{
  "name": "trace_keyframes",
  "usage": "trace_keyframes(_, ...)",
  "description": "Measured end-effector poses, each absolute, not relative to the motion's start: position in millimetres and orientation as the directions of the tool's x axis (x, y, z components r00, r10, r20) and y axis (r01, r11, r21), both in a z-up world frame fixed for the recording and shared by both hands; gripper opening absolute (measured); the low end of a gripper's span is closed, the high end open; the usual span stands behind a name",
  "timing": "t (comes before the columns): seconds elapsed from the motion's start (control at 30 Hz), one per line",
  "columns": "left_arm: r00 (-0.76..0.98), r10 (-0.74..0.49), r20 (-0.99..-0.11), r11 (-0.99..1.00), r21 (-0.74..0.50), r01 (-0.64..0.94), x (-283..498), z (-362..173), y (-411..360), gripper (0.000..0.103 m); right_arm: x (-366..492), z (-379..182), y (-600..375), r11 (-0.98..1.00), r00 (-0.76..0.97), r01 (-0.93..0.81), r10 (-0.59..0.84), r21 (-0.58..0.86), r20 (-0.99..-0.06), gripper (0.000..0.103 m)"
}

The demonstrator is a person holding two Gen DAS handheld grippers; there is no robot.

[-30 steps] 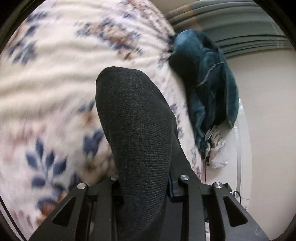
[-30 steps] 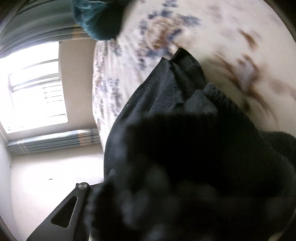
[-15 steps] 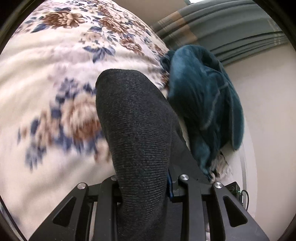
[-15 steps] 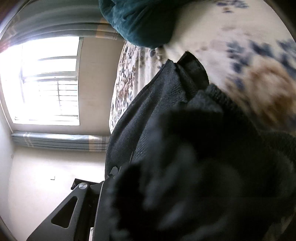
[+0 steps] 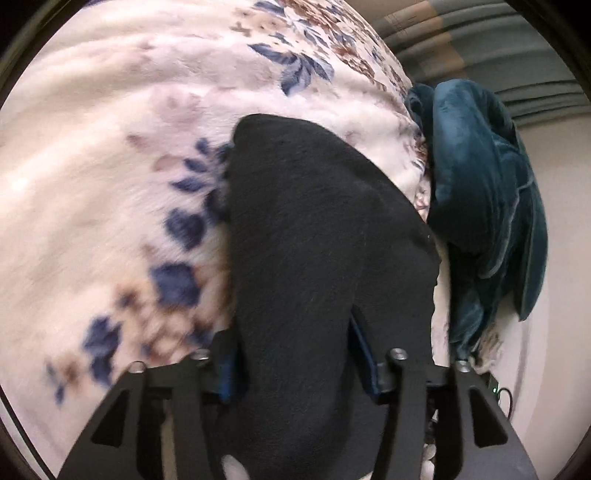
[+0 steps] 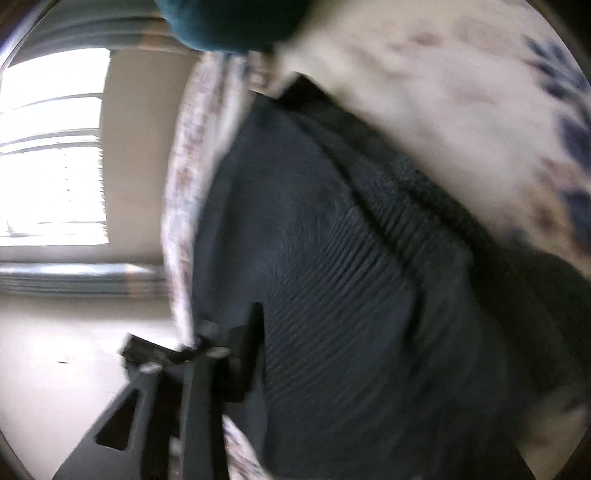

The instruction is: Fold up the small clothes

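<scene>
A dark grey knitted sock [image 5: 317, 236] fills the middle of the left wrist view. Its toe end lies on the floral blanket [image 5: 110, 177]. My left gripper [image 5: 295, 365] is shut on the sock, which runs out between the jaws. In the blurred right wrist view the same sock [image 6: 351, 277] shows its ribbed cuff and covers most of the frame. My right gripper [image 6: 295, 369] is largely hidden by the cloth; only the left finger [image 6: 236, 354] shows against the fabric, and the cuff appears to be held.
A crumpled teal garment [image 5: 487, 206] lies at the blanket's right edge, close to the sock; it also shows at the top of the right wrist view [image 6: 229, 22]. A bright window [image 6: 51, 147] and curtains [image 5: 480, 37] lie beyond the bed edge.
Both grippers have carried the sock across the blanket towards the teal garment and lowered it. The sock now lies flatter and wider on the blanket. The right view has rotated and blurred.
</scene>
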State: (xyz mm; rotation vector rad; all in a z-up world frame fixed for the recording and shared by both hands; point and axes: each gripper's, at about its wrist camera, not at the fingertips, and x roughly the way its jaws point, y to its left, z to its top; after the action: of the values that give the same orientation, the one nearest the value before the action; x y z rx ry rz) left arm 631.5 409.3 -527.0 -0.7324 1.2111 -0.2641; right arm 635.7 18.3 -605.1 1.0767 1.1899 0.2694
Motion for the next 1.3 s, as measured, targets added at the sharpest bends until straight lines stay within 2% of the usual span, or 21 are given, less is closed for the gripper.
trace_keyframes(0.03, 0.353, -0.519, -0.778, 0.774, -0.603, -0.192, 626, -523, 408, 0.066, 626, -609, 10, 0.529, 0.388, 0.364, 0.662, 0.767, -0.641, 0.050)
trace_keyframes(0.1, 0.359, -0.472, -0.806, 0.809, -0.557, -0.187, 615, -513, 406, 0.068, 614, -612, -5, 0.552, 0.386, 0.370, 0.641, 0.747, -0.664, 0.053)
trace_keyframes(0.2, 0.367, -0.366, -0.855, 0.875, -0.451, -0.178, 596, -496, 400, 0.078, 608, -608, -22, 0.613, 0.370, 0.376, 0.589, 0.695, -0.719, 0.058)
trace_keyframes(0.27, 0.373, -0.234, -0.898, 0.936, -0.312, -0.165, 581, -483, 387, 0.087, 611, -601, -24, 0.673, 0.345, 0.366, 0.543, 0.642, -0.766, 0.060)
trace_keyframes(0.4, 0.403, -0.020, -0.915, 0.985, -0.086, -0.146, 549, -456, 354, 0.089, 609, -565, -11, 0.855, 0.255, 0.298, 0.358, 0.425, -0.898, 0.061)
trace_keyframes(0.43, 0.415, 0.019, -0.910, 0.988, -0.046, -0.145, 541, -449, 346, 0.094, 613, -557, -5, 0.887, 0.244, 0.277, 0.307, 0.369, -0.920, 0.065)
trace_keyframes(0.47, 0.421, 0.039, -0.906, 0.989, -0.025, -0.146, 537, -444, 341, 0.102, 615, -547, 2, 0.918, 0.233, 0.250, 0.251, 0.307, -0.940, 0.081)
trace_keyframes(0.5, 0.427, 0.049, -0.903, 0.989, -0.015, -0.147, 532, -439, 336, 0.103, 616, -536, 9, 0.945, 0.231, 0.219, 0.191, 0.242, -0.954, 0.096)
trace_keyframes(0.53, 0.434, 0.059, -0.899, 0.989, -0.008, -0.151, 526, -432, 330, 0.103, 614, -528, 14, 0.963, 0.237, 0.194, 0.139, 0.187, -0.961, 0.100)
trace_keyframes(0.63, 0.439, 0.077, -0.895, 0.986, 0.003, -0.166, 516, -417, 319, 0.103, 613, -493, 33, 0.994, 0.300, 0.107, -0.052, -0.021, -0.953, 0.102)
trace_keyframes(0.7, 0.433, 0.087, -0.897, 0.984, 0.009, -0.181, 510, -407, 315, 0.103, 599, -472, 38, 0.993, 0.333, 0.082, -0.108, -0.085, -0.937, 0.102)
trace_keyframes(1.0, 0.465, 0.090, -0.881, 0.983, 0.004, -0.183, 473, -337, 290, 0.103, 534, -374, 50, 0.991, 0.427, 0.028, -0.132, -0.133, -0.894, 0.102)
trace_keyframes(1.3, 0.562, 0.128, -0.818, 0.985, 0.036, -0.171, 389, -214, 263, 0.103, 453, -237, 43, 0.993, 0.548, 0.019, -0.108, -0.116, -0.830, 0.102)
